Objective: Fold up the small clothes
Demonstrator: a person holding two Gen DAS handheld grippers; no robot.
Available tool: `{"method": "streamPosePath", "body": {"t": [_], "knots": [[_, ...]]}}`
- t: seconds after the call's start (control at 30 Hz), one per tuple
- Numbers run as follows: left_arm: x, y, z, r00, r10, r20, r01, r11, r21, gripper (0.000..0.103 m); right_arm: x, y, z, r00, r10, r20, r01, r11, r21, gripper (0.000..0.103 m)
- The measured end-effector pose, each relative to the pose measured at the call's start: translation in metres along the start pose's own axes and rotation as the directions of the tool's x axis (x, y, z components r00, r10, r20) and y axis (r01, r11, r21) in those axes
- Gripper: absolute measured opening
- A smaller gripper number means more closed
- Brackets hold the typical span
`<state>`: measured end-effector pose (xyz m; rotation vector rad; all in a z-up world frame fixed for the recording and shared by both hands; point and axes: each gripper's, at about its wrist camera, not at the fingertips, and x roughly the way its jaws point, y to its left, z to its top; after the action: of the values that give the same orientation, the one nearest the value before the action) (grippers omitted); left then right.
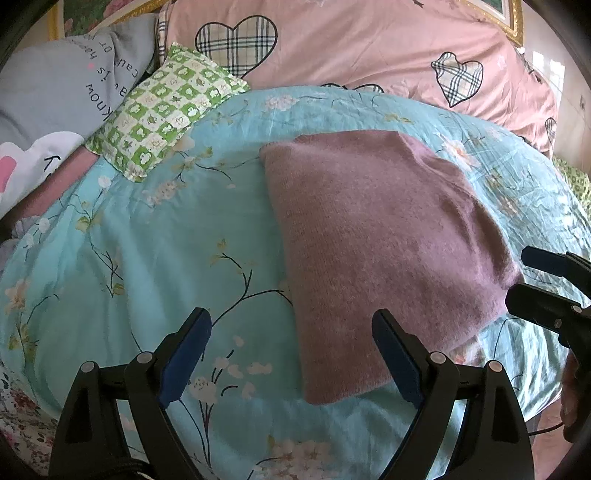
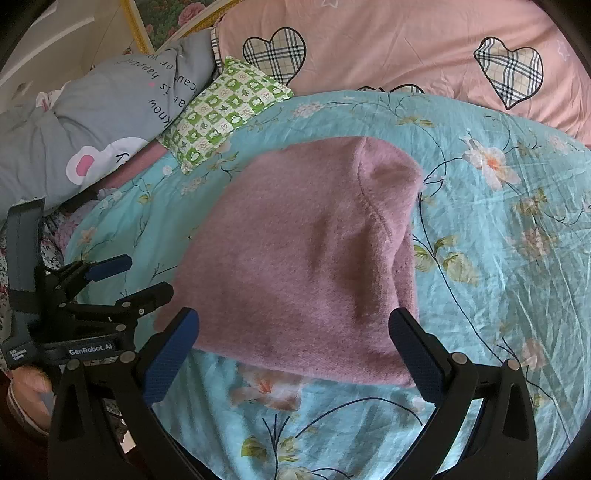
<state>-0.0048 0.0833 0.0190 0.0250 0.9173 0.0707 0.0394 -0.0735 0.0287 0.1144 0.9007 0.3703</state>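
A mauve knitted garment (image 1: 373, 243) lies folded into a compact rectangle on the light blue floral quilt (image 1: 147, 240). The same garment (image 2: 306, 258) fills the middle of the right wrist view, with a curved seam near its far right corner. My left gripper (image 1: 291, 321) is open just short of the garment's near edge, its right finger over the near left corner. My right gripper (image 2: 293, 321) is open too, its fingers spanning the garment's near edge with nothing between them. Each gripper shows in the other's view: the right gripper (image 1: 528, 277) and the left gripper (image 2: 144, 277).
A green checked cushion (image 1: 166, 107) lies at the quilt's far left. Behind it are a grey printed pillow (image 1: 62, 88) and a pink duvet (image 1: 369, 48) with plaid hearts. A gold frame (image 1: 511, 18) stands at the far right. A hand (image 2: 29, 391) holds the left gripper.
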Motion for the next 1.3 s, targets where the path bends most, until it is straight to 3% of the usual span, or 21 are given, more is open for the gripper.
{"method": "streamPosePath", "body": {"t": [1.3], "knots": [[0.003, -0.005, 0.011, 1.0, -0.001, 0.006, 0.001, 1.0, 0.021, 0.088, 0.0, -0.003, 0.008, 1.0, 0.009, 0.0, -0.009, 1.0, -0.01, 0.102]]}}
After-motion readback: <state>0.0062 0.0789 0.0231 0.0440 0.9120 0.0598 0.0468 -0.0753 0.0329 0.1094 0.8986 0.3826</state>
